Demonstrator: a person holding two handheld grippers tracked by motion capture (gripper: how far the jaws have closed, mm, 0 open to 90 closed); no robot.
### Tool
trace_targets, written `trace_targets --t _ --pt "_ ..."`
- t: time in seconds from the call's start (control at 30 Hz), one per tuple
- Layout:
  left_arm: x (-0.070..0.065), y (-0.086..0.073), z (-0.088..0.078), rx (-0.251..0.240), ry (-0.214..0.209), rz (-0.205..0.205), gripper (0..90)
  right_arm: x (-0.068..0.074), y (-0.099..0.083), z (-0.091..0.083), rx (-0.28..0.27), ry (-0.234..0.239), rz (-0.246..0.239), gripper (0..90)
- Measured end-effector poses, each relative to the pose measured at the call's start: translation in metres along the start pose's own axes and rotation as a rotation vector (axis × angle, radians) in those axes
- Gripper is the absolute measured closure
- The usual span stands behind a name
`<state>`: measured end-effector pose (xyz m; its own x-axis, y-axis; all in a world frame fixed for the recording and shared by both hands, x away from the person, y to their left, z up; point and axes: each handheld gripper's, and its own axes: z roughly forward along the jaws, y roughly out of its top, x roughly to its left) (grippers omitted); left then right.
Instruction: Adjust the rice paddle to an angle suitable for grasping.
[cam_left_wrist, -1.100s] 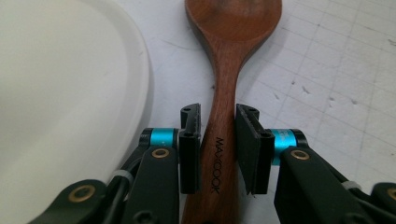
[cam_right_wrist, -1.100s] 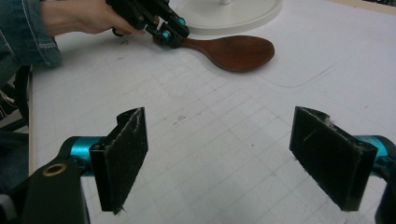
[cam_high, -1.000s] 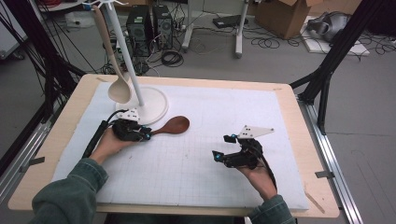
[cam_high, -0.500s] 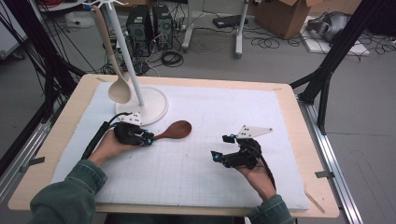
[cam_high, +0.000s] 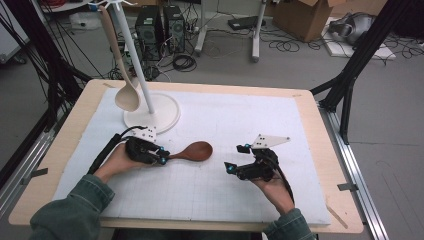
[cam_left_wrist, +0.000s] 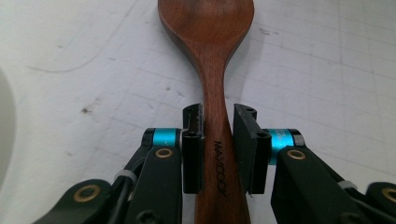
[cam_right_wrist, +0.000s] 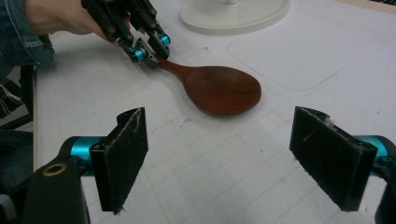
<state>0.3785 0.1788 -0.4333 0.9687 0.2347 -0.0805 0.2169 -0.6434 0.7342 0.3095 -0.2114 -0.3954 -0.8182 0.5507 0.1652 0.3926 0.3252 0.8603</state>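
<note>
**Dark spoon held by its handle**

The left gripper (cam_high: 161, 159) clamps the handle of the dark spoon (cam_high: 192, 151), its jaws pressed on both sides. The bowl points to 3 o'clock, low over the white mat (cam_high: 300, 130) of the worktop (cam_high: 85, 100). The right gripper (cam_high: 236, 159) rests at 3 o'clock of the bowl, jaws spread wide and empty. A pale spoon (cam_high: 125, 95) hangs on the stand (cam_high: 160, 112) at 11 o'clock.

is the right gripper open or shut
Open. In its own view the right gripper's two black pads stand far apart with only the white mat between them; the brown spoon lies farther off.
</note>
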Motion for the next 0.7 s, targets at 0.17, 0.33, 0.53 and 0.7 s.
trace_targets --t 0.17,0.33,0.53,0.7 --pt "-0.008 0.002 0.004 0.016 -0.027 0.026 73.6 0.001 0.001 0.002 0.001 0.006 -0.006 18.8" --pt "-0.012 -0.001 0.006 0.021 -0.052 0.028 73.6 0.002 0.002 0.003 0.005 0.010 -0.006 18.8" --pt "-0.015 -0.003 0.005 0.011 -0.064 0.027 73.6 0.003 0.003 0.006 0.008 0.015 -0.007 18.8" --pt "-0.015 -0.005 0.006 0.010 -0.049 0.023 73.4 0.004 0.004 0.008 0.011 0.019 -0.010 18.8"
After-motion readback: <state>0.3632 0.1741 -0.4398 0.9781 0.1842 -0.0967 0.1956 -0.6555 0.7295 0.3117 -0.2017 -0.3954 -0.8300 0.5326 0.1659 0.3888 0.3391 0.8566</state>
